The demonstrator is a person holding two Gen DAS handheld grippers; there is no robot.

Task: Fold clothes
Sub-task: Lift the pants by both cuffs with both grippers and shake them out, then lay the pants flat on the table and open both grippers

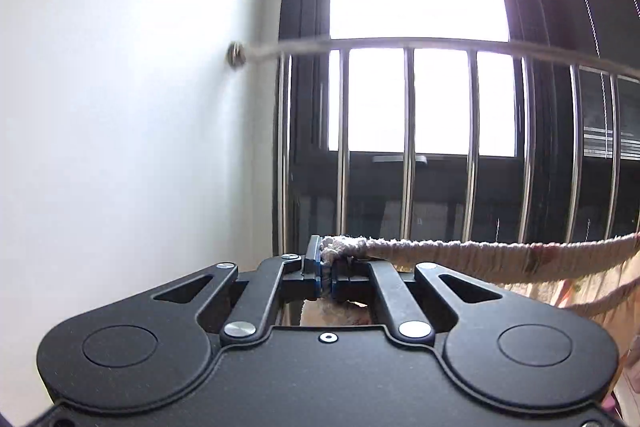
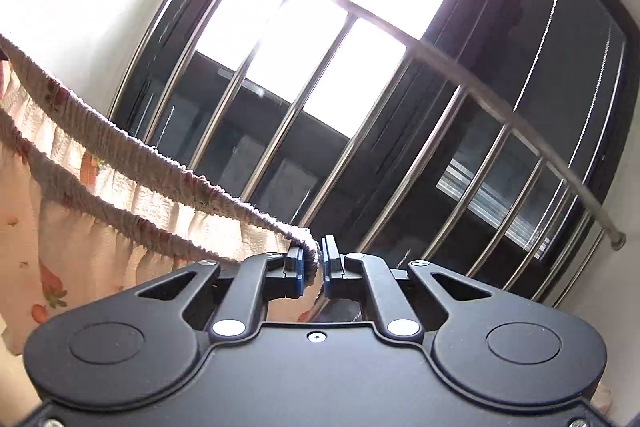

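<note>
Both grippers' jaws on waistband (image 1: 480,253)

Left gripper (image 1: 328,267): matte black body, blue pad edges, silver rivets.
Right gripper (image 2: 314,263): same black, blue pads, silver rivets.
Garment (image 2: 100,219), left of right gripper: cream fabric, strawberry print in red-orange with green leaves.
Waistband (image 1: 460,255), right of left gripper: beige-pink ribbed elastic, faint red and green print marks.
Wall (image 1: 120,107), ahead-left of left gripper: plain white.
Window frame (image 1: 304,67), ahead: black; panes blown out white.
Railing bars (image 1: 408,147), ahead: polished silver metal.
</note>
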